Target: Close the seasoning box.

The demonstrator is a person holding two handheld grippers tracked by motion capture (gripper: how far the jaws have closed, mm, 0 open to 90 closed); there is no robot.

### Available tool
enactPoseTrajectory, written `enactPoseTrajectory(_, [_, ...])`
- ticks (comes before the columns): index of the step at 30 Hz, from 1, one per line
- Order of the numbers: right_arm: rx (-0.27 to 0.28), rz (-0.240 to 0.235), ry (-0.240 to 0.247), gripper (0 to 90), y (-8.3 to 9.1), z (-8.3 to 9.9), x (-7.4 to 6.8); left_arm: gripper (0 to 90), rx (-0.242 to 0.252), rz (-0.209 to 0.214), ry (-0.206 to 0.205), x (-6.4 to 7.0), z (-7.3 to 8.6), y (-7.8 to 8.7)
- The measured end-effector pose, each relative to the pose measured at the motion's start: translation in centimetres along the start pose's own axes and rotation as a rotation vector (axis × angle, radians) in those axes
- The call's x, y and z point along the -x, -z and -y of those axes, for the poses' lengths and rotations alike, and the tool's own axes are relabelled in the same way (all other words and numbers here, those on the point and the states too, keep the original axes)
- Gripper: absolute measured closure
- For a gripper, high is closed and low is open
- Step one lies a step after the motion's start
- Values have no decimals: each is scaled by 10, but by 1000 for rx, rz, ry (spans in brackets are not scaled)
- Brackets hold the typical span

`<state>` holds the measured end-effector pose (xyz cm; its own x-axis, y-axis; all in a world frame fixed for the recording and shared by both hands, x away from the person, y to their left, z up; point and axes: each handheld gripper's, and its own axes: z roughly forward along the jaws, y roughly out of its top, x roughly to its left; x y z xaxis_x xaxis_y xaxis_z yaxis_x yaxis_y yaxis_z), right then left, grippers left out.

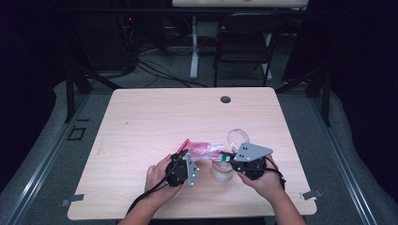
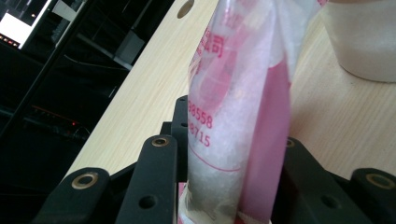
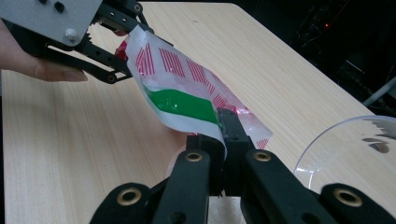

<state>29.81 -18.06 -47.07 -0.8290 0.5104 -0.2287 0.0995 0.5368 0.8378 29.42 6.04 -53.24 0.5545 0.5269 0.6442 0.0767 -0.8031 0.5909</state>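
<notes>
Both are clamping the pink bag (image 1: 202,150): the left hand-held gripper (image 1: 184,165) pinching one end, the right hand-held gripper (image 1: 233,160) the other, directly above the cup (image 1: 222,171). Tilting slowly should be keeping the granules falling inside.

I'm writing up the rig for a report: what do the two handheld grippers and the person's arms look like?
Both grippers are black. The left gripper and right gripper each carry a grey three-cornered plate on top with small pale screws. The jaws are flat black links joined by brass-coloured rivets. A black cable trails from the left one. The forearms are bare; no sleeves show.
</notes>
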Motion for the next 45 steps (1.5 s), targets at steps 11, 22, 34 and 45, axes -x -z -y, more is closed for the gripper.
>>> enactPoseTrajectory(11, [2, -10, 3, 900, -3, -1, -3, 738, 6, 46, 72, 6, 7, -6])
enactPoseTrajectory(22, [1, -17, 15, 886, -9, -3, -8, 753, -8, 132, 181, 10, 17, -13])
enactPoseTrajectory(34, [45, -20, 1, 603, -9, -6, -10, 768, -11, 175, 270, 7, 21, -17])
enactPoseTrajectory(45, [89, -46, -36, 532, -3, -6, -6, 776, -13, 206, 355, -1, 28, -20])
